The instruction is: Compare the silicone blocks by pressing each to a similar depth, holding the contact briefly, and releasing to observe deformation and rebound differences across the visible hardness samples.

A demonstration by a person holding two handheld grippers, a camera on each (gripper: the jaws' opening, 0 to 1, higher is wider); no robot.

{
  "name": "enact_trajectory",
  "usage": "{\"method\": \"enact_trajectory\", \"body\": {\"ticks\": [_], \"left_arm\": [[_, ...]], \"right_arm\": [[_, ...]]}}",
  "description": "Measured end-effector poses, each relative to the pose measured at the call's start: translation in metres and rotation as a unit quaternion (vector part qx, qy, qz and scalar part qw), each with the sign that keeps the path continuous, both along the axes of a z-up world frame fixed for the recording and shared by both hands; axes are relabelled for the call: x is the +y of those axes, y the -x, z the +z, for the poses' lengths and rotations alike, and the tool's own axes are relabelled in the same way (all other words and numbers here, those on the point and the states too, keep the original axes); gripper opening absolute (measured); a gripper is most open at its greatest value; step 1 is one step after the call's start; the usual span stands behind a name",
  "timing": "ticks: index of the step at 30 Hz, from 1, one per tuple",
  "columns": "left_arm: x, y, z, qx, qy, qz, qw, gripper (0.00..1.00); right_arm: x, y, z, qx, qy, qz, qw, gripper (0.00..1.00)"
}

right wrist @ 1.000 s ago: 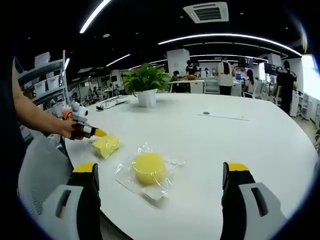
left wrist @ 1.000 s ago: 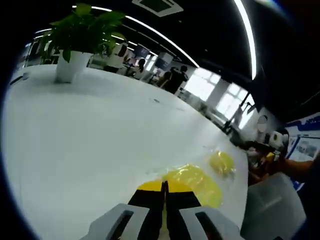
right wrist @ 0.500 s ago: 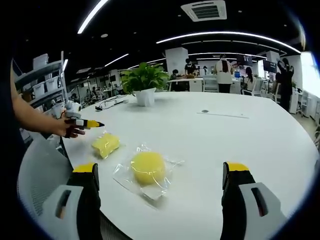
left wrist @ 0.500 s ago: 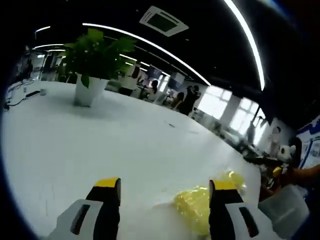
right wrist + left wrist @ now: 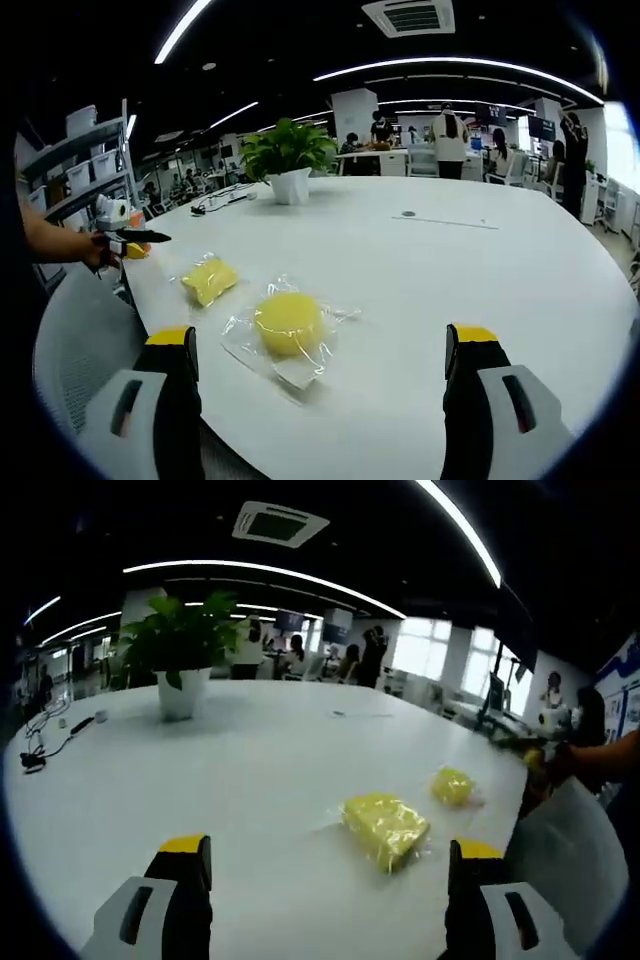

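No legible text on anything

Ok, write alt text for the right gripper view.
A round yellow silicone block in clear plastic wrap lies on a white table, beyond the open right gripper. A rectangular yellow silicone block sits further left, with the left gripper beside it and a potted green plant behind.

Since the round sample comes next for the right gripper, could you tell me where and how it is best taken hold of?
Probably across the round yellow block itself, descending from above with the open right gripper so the jaws span its curved sides. It lies flat on the white table inside a loose clear bag, so avoid pinching only the slack film at its edges.
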State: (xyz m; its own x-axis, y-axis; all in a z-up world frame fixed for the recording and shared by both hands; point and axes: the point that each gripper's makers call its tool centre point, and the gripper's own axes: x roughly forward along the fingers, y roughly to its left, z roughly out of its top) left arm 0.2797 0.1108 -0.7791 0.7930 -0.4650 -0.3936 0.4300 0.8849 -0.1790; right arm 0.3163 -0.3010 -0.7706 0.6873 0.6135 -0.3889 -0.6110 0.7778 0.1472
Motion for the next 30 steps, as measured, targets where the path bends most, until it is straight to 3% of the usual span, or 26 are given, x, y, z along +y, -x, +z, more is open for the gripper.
{"method": "enact_trajectory", "body": {"ticks": [10,12,14,19,21,24,26,30], "left_arm": [[0.014,0.009,0.018,0.004,-0.007,0.015,0.9999,1.00],[0.013,0.007,0.026,-0.005,-0.001,0.025,0.9997,1.00],[0.012,0.007,0.024,0.004,0.016,0.040,0.9991,1.00],[-0.004,0.005,0.017,0.012,0.014,0.026,0.9995,1.00],[-0.011,0.001,0.017,0.026,0.019,0.022,0.9992,1.00],[-0.027,-0.006,0.028,0.013,0.031,0.008,0.9994,1.00],[-0.041,-0.010,0.031,0.027,0.043,0.002,0.9987,1.00],[-0.075,-0.022,0.037,0.050,0.060,-0.023,0.9967,1.00]], "right_arm": [[0.002,0.001,0.001,-0.001,0.010,0.015,0.9998,0.96],[-0.001,0.000,0.000,0.004,0.007,0.015,0.9999,0.96],[-0.005,0.000,0.001,0.008,0.005,0.007,0.9999,0.96],[-0.009,0.004,0.002,-0.001,0.013,0.010,0.9999,0.96],[-0.015,0.006,-0.004,0.016,0.012,-0.001,0.9998,0.96],[-0.013,0.007,0.000,0.010,0.002,0.006,0.9999,0.96],[-0.014,0.006,-0.002,0.002,0.021,0.018,0.9996,0.96],[-0.015,0.006,0.004,0.001,0.003,0.010,0.9999,0.96]]}}
